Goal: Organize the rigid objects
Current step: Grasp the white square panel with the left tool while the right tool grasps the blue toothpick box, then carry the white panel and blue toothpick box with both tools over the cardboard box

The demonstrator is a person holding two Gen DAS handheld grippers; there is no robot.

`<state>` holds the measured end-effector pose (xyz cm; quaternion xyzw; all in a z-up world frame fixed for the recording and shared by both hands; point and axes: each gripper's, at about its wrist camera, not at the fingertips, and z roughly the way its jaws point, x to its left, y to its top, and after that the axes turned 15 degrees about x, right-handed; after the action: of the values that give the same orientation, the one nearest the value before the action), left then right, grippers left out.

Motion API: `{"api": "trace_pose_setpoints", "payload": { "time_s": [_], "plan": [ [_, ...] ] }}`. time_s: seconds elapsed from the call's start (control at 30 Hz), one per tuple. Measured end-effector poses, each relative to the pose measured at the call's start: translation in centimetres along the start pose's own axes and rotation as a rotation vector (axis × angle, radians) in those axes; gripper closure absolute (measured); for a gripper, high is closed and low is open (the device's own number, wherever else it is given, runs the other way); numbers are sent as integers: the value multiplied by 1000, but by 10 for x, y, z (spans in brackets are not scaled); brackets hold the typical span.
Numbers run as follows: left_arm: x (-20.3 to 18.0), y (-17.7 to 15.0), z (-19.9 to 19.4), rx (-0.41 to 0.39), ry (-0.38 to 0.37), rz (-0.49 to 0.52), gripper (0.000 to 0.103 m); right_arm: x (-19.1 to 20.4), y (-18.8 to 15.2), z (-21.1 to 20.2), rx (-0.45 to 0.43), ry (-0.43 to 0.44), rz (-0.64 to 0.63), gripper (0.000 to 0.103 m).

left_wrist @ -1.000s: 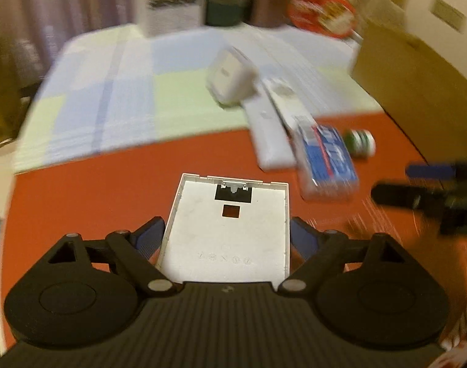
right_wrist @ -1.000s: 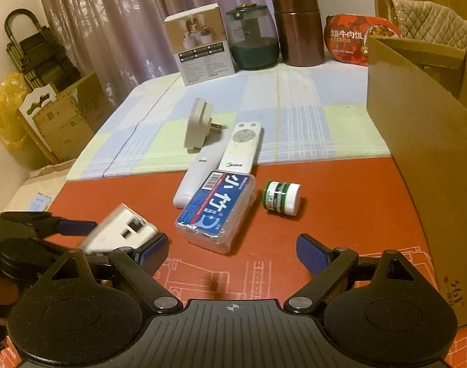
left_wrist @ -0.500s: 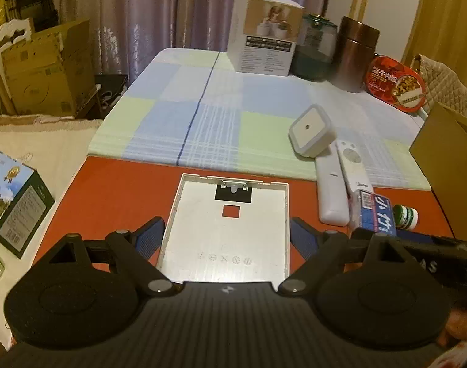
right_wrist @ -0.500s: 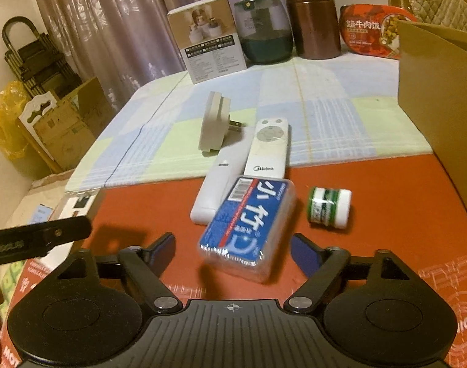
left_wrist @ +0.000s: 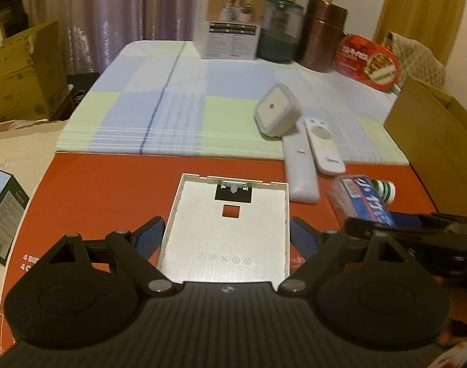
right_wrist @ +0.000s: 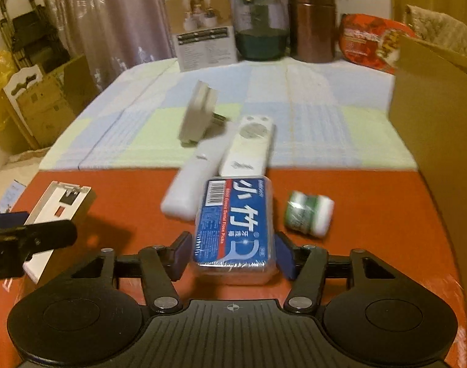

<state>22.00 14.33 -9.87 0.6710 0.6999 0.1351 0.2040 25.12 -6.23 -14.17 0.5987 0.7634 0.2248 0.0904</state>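
A flat white plastic cover (left_wrist: pixel 227 230) lies on the red mat between the pads of my left gripper (left_wrist: pixel 225 239). The pads stand just off its edges. In the right wrist view the cover (right_wrist: pixel 60 205) lies at the left. My right gripper (right_wrist: pixel 231 257) has its blue pads against both sides of a blue floss-pick box (right_wrist: pixel 235 220) that rests on the mat. In the left wrist view the box (left_wrist: pixel 360 202) sits at the right. Two white remotes (right_wrist: pixel 248 147), a white plug adapter (right_wrist: pixel 198 113) and a small green-and-white bottle (right_wrist: pixel 308 214) lie beyond the box.
An open cardboard box (right_wrist: pixel 435 122) stands along the right side. A white carton (right_wrist: pixel 202 27), a green jar (right_wrist: pixel 261 26), a brown canister (right_wrist: pixel 313 20) and a red food tub (right_wrist: pixel 371 41) line the far edge of the checked cloth (left_wrist: pixel 178 104). More cartons (left_wrist: pixel 21 70) stand on the floor at the left.
My right gripper has moved forward over the floss-pick box and narrowed onto its sides. My left gripper has stayed around the white cover, its view steadier and turned a little right.
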Motion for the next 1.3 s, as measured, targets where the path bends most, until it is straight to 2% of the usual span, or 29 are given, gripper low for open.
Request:
{"api": "trace_pose_setpoints", "payload": {
  "time_s": [0.17, 0.5, 0.77, 1.0, 1.3],
  "plan": [
    [-6, -2, -1, 6, -3, 6, 19, -8, -22, -12, 7, -47, -9, 49],
    [-12, -5, 1, 13, -13, 16, 19, -7, -14, 3, -9, -50, -40, 46],
    [-13, -3, -6, -5, 0, 20, 19, -1, -16, -10, -13, -39, -70, 49],
    [-32, -4, -33, -51, 26, 41, 19, -1, -15, -51, -65, -1, -77, 49],
    [-75, -16, -90, -125, 16, 32, 19, -34, -22, -126, -140, 15, -5, 49]
  ]
}}
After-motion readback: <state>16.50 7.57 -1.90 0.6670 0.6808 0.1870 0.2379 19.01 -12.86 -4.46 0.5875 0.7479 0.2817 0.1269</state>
